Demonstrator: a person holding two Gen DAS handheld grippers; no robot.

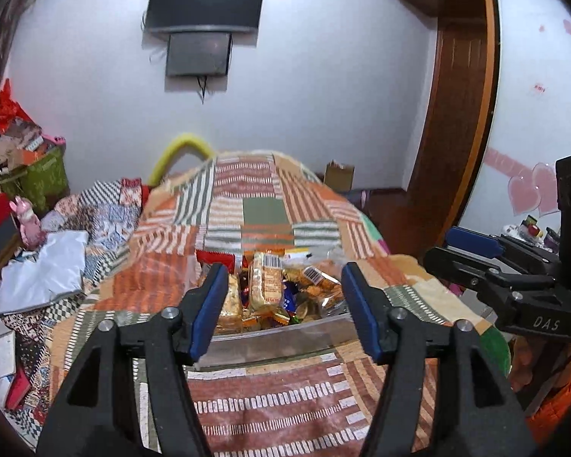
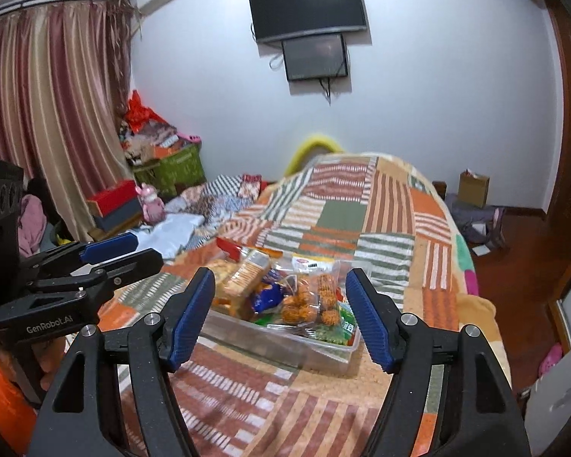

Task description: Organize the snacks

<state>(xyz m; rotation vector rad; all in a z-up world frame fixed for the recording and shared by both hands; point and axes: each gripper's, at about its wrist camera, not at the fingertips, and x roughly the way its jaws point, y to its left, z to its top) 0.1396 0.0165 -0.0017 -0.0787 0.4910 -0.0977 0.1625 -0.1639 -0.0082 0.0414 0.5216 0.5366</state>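
Clear plastic bin [image 1: 285, 337] at lower centre of the left wrist view, resting on the patchwork bedspread [image 1: 247, 198]. Heaped full of wrapped snacks [image 1: 270, 285]: cracker sleeve [image 2: 245, 272] standing highest, bag of orange round pieces [image 2: 304, 301] beside it, blue wrapper [image 2: 264, 297] between the two, red packet [image 2: 230, 248] at the far rim. Green packets pressed against the near right wall in the right wrist view. No loose snacks visible on the bedspread around the bin.

Left gripper [image 1: 281, 308]: jaws standing apart, nothing between the pads, bin framed in the gap but well beyond the tips. Right gripper [image 2: 281, 314]: likewise parted and empty, bin seen past the tips. Each gripper also visible from the side in the other's view, at the frame edge, clear of the bin.

Both pointed slightly downward at the bin from the near side, neither touching it. Reading: contents already gathered into one container, so sorting probably at or near its end; parted, empty jaws held back from the bin fit a release, not a pickup.

Risk, as judged: heap sits above the rim, so a nudge to the bin on soft bedding could spill the top packets.
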